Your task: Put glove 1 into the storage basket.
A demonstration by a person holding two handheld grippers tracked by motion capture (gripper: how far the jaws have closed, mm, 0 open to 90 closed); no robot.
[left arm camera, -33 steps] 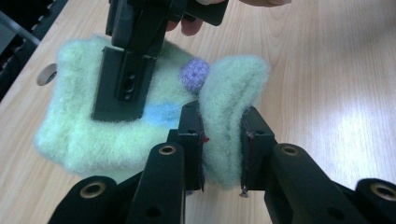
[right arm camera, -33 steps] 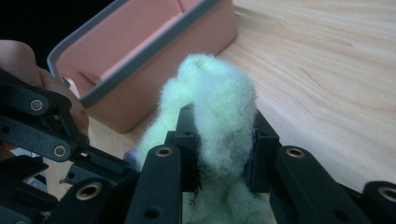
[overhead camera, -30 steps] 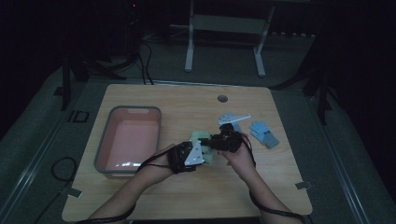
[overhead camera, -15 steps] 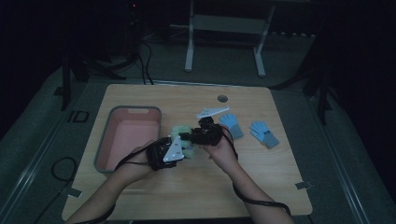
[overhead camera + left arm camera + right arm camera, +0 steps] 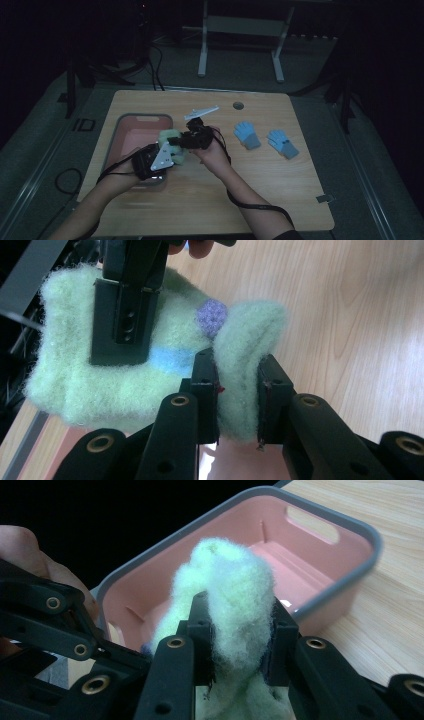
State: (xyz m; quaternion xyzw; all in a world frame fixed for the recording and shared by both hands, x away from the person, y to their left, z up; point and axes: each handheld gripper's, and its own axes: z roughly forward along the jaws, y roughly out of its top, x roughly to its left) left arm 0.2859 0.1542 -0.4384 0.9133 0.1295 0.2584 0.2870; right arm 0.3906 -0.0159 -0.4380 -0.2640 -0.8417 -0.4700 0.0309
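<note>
The left hand-held gripper (image 5: 238, 395) has its jaws closed on a fold of a fuzzy pale green glove (image 5: 125, 375), the fabric pinched between the two black pads. The glove carries a light blue stripe and a small purple patch. The right hand-held gripper (image 5: 239, 630) is clamped on another bunch of the same green glove (image 5: 235, 600), the wool bulging up and over its pads. In the left gripper view the right one's jaw lies on the glove's far part.

From above, the left hand-held gripper (image 5: 156, 159) and the right hand-held gripper (image 5: 192, 137) meet over the green glove (image 5: 172, 145), which hangs between them at the right-hand rim of the pink bin (image 5: 125, 135), partly over the rim. The bin has a grey edge and slotted handles, and it sits on the left part of the wooden surface (image 5: 280, 190).

To the right of the bin, well apart from it, two blue gloves (image 5: 247, 135) lie flat on the surface, side by side. Beyond them, farther from the bin's near edge, a round hole (image 5: 238, 106) shows in the surface.
</note>
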